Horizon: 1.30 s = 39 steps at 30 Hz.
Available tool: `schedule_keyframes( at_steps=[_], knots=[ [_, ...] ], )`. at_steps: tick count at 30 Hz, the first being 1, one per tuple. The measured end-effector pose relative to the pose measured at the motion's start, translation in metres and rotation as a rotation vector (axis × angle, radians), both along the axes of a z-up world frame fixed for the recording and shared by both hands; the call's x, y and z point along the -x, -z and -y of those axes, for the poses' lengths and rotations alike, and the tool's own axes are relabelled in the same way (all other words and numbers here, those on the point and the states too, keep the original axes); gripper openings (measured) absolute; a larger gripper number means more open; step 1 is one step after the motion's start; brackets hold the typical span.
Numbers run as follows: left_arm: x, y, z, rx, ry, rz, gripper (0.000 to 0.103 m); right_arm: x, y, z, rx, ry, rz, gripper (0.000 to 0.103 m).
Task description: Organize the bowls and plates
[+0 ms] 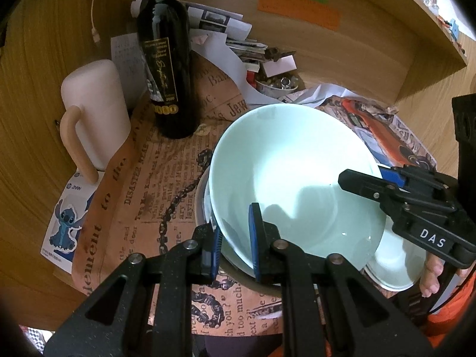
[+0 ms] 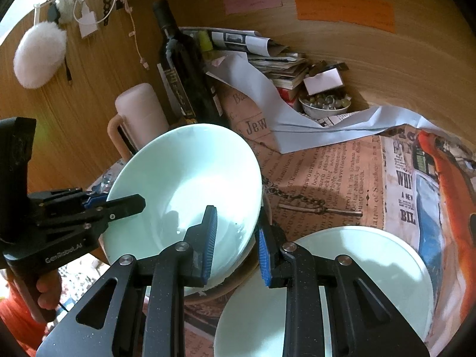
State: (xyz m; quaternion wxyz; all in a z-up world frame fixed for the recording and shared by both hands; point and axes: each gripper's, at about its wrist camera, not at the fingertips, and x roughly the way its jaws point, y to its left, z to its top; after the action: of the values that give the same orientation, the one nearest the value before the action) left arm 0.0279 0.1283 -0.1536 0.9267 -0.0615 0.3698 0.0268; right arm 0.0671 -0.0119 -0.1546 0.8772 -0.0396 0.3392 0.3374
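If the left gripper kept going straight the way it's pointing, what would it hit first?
Probably nothing new: the left gripper is already shut on the rim of the bowl, and so is the right gripper. Going straight on would just push the bowl toward the wine bottle, though depth is hard to judge.
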Motion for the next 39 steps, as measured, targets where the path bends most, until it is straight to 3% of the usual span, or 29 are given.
schedule_keyframes(
  at_steps=[6,14,19,22,24,26,31,39],
  knots=[
    [-0.001,0.004,-0.001,0.010,0.006,-0.008,0.016,0.003,0.001,-0.008,0.068,0.019,0.059,0.028],
    [-0.005,0.002,-0.007,0.043,-0.003,-0.008,0.021,-0.002,0.003,-0.009,0.077,0.013,0.060,0.036],
    [-0.005,0.000,-0.008,0.046,0.000,-0.005,0.023,0.000,-0.003,-0.006,0.060,0.024,0.086,0.051],
    [-0.004,-0.004,-0.010,0.044,-0.012,0.010,0.035,-0.001,-0.008,-0.002,0.048,0.030,0.092,0.054],
    [0.000,-0.010,-0.011,0.037,-0.023,0.052,0.051,-0.003,-0.010,0.001,0.039,0.036,0.085,0.055],
    [0.005,-0.019,-0.011,0.020,-0.022,0.096,0.057,-0.005,-0.011,0.004,0.030,0.043,0.081,0.055],
    [0.007,-0.027,-0.014,0.015,-0.023,0.115,0.064,-0.009,-0.010,0.010,0.017,0.046,0.050,0.057],
    [0.006,-0.005,-0.024,0.075,-0.027,0.021,0.065,-0.017,0.001,0.010,0.015,0.017,-0.036,0.057]
  ],
)
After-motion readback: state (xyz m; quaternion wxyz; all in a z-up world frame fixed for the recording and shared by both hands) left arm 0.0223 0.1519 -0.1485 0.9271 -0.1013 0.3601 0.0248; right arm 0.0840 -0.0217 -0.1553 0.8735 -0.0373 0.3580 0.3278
